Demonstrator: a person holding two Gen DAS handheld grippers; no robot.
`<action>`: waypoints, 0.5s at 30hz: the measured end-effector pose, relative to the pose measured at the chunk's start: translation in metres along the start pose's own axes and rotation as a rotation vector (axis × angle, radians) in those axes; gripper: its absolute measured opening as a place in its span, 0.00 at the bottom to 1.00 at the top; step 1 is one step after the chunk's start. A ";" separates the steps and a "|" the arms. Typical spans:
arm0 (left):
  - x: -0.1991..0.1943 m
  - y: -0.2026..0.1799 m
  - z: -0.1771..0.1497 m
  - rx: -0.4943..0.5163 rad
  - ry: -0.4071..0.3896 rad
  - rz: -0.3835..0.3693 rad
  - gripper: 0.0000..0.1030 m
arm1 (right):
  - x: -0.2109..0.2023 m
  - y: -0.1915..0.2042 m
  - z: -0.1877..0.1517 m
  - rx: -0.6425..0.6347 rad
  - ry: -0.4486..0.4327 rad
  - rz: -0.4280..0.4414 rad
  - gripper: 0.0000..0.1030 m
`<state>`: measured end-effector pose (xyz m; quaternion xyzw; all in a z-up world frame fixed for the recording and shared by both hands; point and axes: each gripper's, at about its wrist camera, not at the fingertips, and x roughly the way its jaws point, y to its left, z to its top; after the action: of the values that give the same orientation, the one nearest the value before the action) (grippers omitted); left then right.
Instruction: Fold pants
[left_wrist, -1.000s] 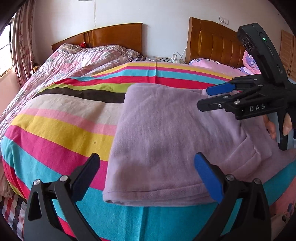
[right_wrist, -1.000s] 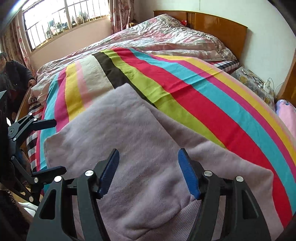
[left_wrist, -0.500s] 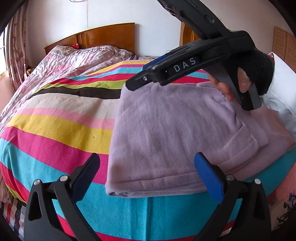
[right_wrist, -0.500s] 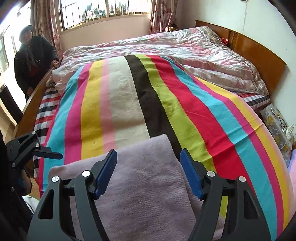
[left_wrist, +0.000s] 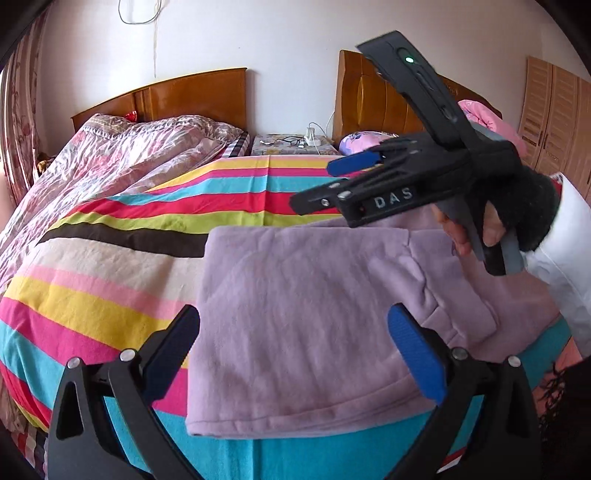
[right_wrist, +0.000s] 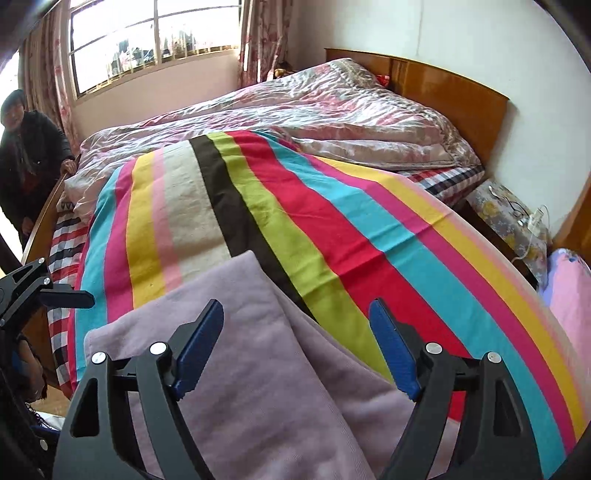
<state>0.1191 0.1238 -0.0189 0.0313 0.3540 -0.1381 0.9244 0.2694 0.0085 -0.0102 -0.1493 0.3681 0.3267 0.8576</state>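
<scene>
The lilac fleece pants (left_wrist: 314, 306) lie folded flat on the striped blanket (left_wrist: 129, 258) near the bed's front edge; they also show in the right wrist view (right_wrist: 258, 387). My left gripper (left_wrist: 295, 350) is open and empty, just above the folded pants' near edge. My right gripper (right_wrist: 295, 347) is open and empty above the pants' far side. It shows in the left wrist view (left_wrist: 332, 184), held in the air over the pants' back right part.
A pink quilt (left_wrist: 110, 155) is heaped at the bed's far left by the wooden headboard (left_wrist: 166, 99). A nightstand (left_wrist: 291, 144) with a charger stands behind. A person in dark clothes (right_wrist: 26, 155) stands at the bed's far corner. A second bed (left_wrist: 480, 118) is at the right.
My right gripper has swung back to the right and lowered a little over the pants. The left gripper has stayed over the near edge. The pants have not moved.
</scene>
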 end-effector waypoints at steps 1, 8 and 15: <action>0.009 -0.004 0.006 -0.008 0.018 -0.012 0.99 | -0.011 -0.012 -0.015 0.054 0.003 -0.027 0.76; 0.079 -0.023 -0.008 0.048 0.199 0.058 0.99 | -0.034 -0.032 -0.114 0.186 0.097 -0.028 0.78; 0.065 -0.032 0.017 0.054 0.155 0.056 0.99 | -0.077 -0.064 -0.141 0.342 -0.020 -0.066 0.82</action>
<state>0.1670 0.0759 -0.0480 0.0768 0.4196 -0.1191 0.8966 0.1974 -0.1440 -0.0498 -0.0101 0.4047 0.2325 0.8843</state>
